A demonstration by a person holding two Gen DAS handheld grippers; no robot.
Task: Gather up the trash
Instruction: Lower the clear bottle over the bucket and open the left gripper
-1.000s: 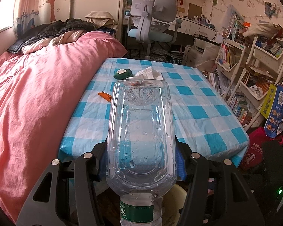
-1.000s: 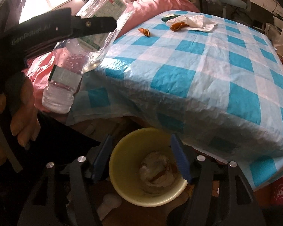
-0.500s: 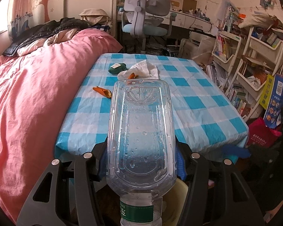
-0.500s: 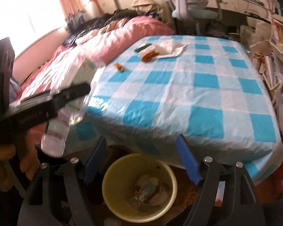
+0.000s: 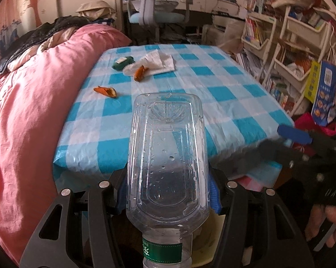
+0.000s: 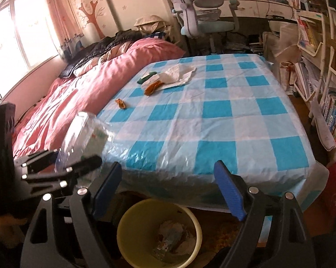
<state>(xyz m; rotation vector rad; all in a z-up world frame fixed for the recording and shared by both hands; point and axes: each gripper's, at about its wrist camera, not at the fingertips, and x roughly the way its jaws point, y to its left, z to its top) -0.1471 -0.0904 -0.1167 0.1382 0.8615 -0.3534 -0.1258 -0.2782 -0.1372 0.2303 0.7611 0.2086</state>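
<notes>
A pink duvet [image 6: 83,93] lay heaped just beside a table [image 6: 212,120] spread with a blue-and-white checked plastic cloth. Below the table's near edge stood a yellow bin [image 6: 132,221] holding crumpled scraps. The left gripper [image 5: 168,192] pinched a clear plastic bottle [image 5: 166,156] between its blue-padded jaws, in the air in front of the table's near edge. The bottle looked nearly empty, its flattened, ribbed walls beaded inside with droplets, with a green label band at the neck. Its long axis ran along the fingers: the base pointed away toward the table, the neck back toward the camera. In the right wrist view the same bottle showed blurred at the left, beside the table's near corner. The right gripper [image 6: 168,189] held nothing, its jaws spread wide above the bin. Farther back on the cloth lay a crumpled white tissue [image 5: 159,61], a dark green packet [image 5: 122,63] and two pieces of orange peel, one touching the tissue [image 5: 140,72] and a smaller one apart [image 5: 105,91].
</notes>
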